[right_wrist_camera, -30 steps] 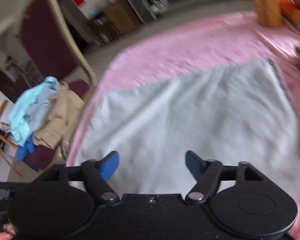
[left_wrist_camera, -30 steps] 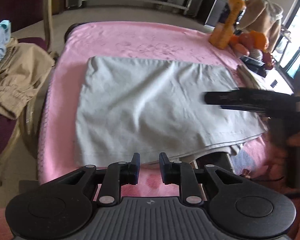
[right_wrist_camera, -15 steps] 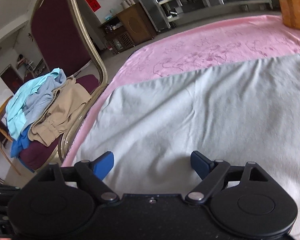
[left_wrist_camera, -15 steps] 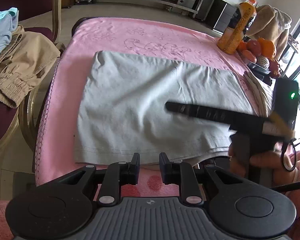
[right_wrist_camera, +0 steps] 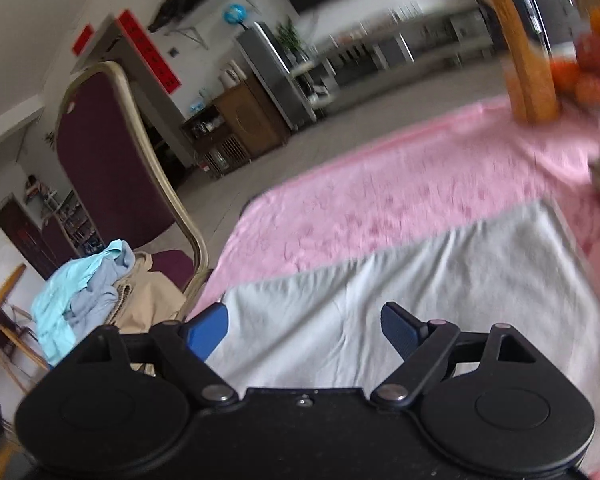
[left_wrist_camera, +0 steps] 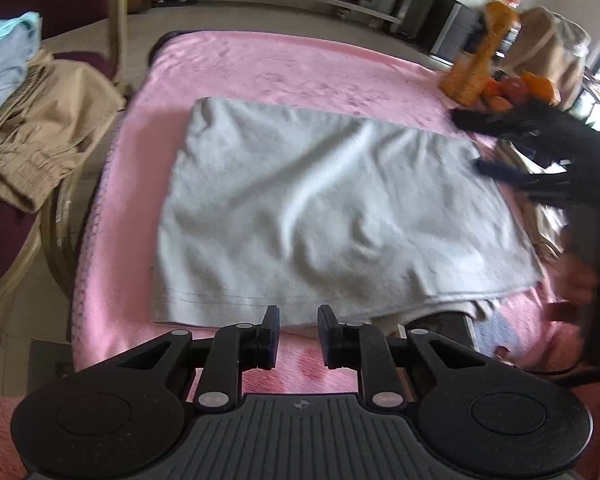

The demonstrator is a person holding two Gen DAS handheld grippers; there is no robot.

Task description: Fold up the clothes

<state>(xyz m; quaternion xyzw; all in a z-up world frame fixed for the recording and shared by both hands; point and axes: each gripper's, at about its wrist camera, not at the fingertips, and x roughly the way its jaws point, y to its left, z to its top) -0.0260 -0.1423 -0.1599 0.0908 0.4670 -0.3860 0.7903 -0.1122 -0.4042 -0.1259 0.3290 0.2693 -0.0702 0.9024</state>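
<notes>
A pale grey garment (left_wrist_camera: 332, 216) lies spread flat on the pink tablecloth (left_wrist_camera: 284, 68), with soft wrinkles across its middle. Its near hem sits just beyond my left gripper (left_wrist_camera: 299, 320), whose jaws stand a narrow gap apart with nothing between them. In the left wrist view my right gripper (left_wrist_camera: 474, 144) hovers, blurred, over the garment's far right corner with its fingers spread. The right wrist view shows the right gripper (right_wrist_camera: 304, 316) wide open above the grey garment (right_wrist_camera: 420, 300), holding nothing.
A maroon chair (right_wrist_camera: 112, 152) at the table's left holds a pile of clothes (right_wrist_camera: 84, 288): beige trousers (left_wrist_camera: 48, 128) and light blue pieces. An orange bottle (left_wrist_camera: 480, 64) and fruit (left_wrist_camera: 520, 88) stand at the far right corner. A person's hand (left_wrist_camera: 580, 276) grips the right tool.
My right gripper has swung from over the garment's middle to its far right corner and tilted up, so more of the room shows. The left gripper has stayed put.
</notes>
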